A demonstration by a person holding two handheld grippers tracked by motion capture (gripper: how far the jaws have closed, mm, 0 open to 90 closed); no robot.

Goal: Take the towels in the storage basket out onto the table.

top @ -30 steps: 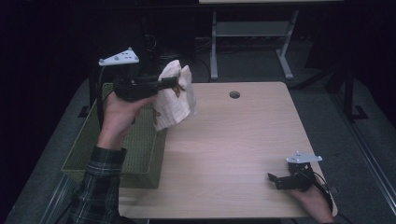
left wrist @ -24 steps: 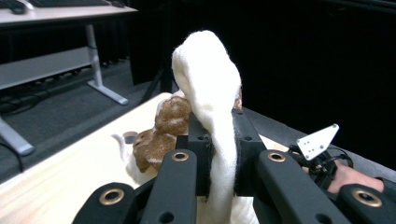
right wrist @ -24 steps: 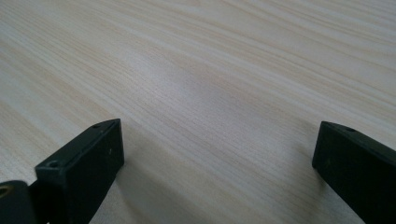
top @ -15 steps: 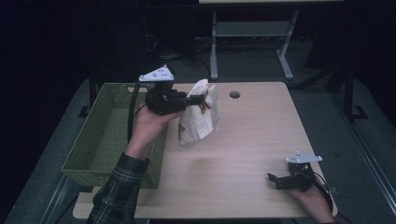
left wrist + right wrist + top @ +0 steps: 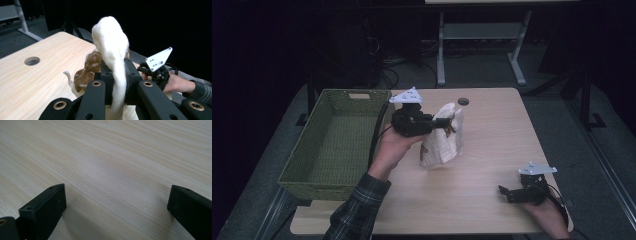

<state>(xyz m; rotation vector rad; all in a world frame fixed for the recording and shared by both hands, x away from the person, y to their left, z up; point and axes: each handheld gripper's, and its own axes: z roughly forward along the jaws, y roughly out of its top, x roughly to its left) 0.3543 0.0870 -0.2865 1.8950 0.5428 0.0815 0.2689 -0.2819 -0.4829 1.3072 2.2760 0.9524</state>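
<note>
High view first: the green woven basket (image 5: 334, 145) sits at the left edge of the table (image 5: 492, 150), hanging partly off that side, and from what I can see of its floor there's nothing in it. The left gripper (image 5: 439, 125) is just to the right of the basket's rim, over the middle of the table, clamped on the top of a cream cloth (image 5: 443, 137) with brown patches. The cloth hangs down from the jaws in a soft bunched shape, and its lower end is about at the tabletop; can't tell if it actually touches. Lots of bare wood all around it, right up to the far edge where there's a small round hole (image 5: 463, 101). The right gripper (image 5: 504, 192) rests near the front right corner, well apart from the cloth, close to the table's front edge.

Left gripper view: the black jaws are pinched on a thick fold of the cloth (image 5: 112, 57), fuzzy and towel-like, with lumpy brown bits to its left. The pale wood-grain table (image 5: 37, 82) runs off to the left, hole (image 5: 32, 60) included. The right gripper (image 5: 152, 71) shows farther off in the person's hand.

Right gripper view: the right gripper's (image 5: 116, 200) jaws stand wide apart with nothing between them, low over smooth light wood (image 5: 112, 157) with fine straight grain.
</note>
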